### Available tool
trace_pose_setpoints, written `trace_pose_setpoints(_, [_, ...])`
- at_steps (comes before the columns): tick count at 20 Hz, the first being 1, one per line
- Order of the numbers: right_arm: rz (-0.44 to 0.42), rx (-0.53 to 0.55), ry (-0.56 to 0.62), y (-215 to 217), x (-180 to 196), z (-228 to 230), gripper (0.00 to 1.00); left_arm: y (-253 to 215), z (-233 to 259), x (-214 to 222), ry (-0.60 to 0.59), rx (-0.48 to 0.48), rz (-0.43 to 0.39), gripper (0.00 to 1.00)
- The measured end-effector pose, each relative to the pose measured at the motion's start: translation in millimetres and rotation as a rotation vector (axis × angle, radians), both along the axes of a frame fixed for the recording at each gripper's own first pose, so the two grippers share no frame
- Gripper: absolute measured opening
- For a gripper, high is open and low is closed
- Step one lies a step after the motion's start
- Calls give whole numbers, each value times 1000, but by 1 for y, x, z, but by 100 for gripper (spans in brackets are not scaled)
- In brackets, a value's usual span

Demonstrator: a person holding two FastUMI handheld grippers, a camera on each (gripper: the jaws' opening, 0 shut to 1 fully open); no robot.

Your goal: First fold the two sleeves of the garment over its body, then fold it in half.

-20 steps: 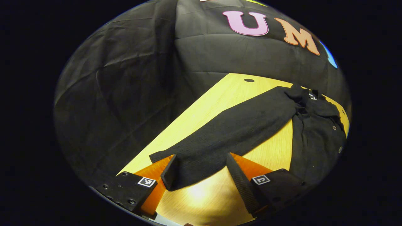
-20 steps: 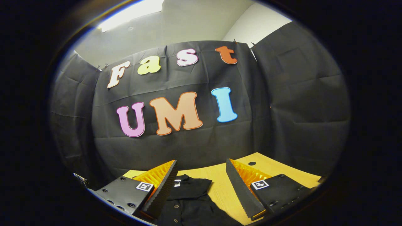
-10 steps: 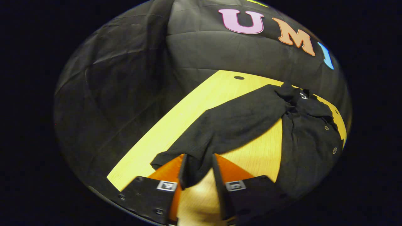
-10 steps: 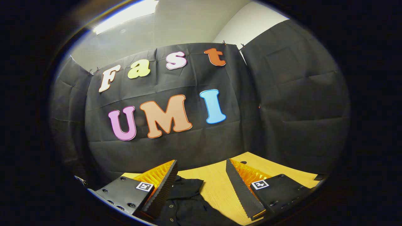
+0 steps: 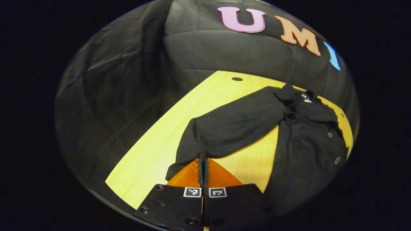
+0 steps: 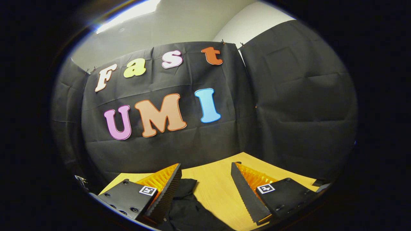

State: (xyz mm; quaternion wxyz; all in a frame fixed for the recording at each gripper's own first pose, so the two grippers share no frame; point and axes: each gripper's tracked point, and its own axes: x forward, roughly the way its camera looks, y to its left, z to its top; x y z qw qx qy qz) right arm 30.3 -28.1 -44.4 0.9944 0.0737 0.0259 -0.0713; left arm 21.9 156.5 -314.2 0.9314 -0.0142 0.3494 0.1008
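- The left gripper (image 5: 203,160) is clenched on the cuff end of the long black knit sleeve (image 5: 231,128); its orange fingers meet with the cloth pinched between them at the tips.
- The black button-front garment (image 5: 308,147) lies on the pale yellow wooden table (image 5: 154,157), its body to the right in the left gripper view and the sleeve stretching from the shoulder toward the grip.
- The right gripper (image 6: 205,179) is released, jaws wide apart, above the table with a bit of the garment (image 6: 186,208) below its left finger.
- To do the fold well, I judge the cuff should go up just clear of the wood, then across onto the body, so the crease falls at the shoulder without dragging the body.
- Count: one garment, one sleeve in sight, two grippers, three buttons visible, one dark hole (image 5: 237,79) in the table.
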Motion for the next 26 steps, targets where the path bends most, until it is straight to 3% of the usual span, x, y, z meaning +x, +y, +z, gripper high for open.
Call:
trace_pose_setpoints(5, [12, -1, 7, -14, -1, 2, 97, -41, 59, 32, -109, -38, -41, 0])
trace_pose_setpoints(12, [15, -8, 15, -37, -10, 0, 97, -141, 129, 82, -269, -125, -187, 0])
trace_pose_setpoints(14, [11, -7, 25, -46, -15, -4, 94, -177, 138, 95, -300, -156, -224, 0])
trace_pose_setpoints(16, [3, -3, 35, -55, -18, -11, 100, -214, 145, 110, -332, -181, -260, 0])
trace_pose_setpoints(18, [1, 17, 46, -62, -21, -16, 97, -252, 152, 126, -365, -192, -301, 0])
trace_pose_setpoints(26, [-19, 72, 99, -98, -14, -40, 97, -402, 143, 164, -367, -230, -501, 0])
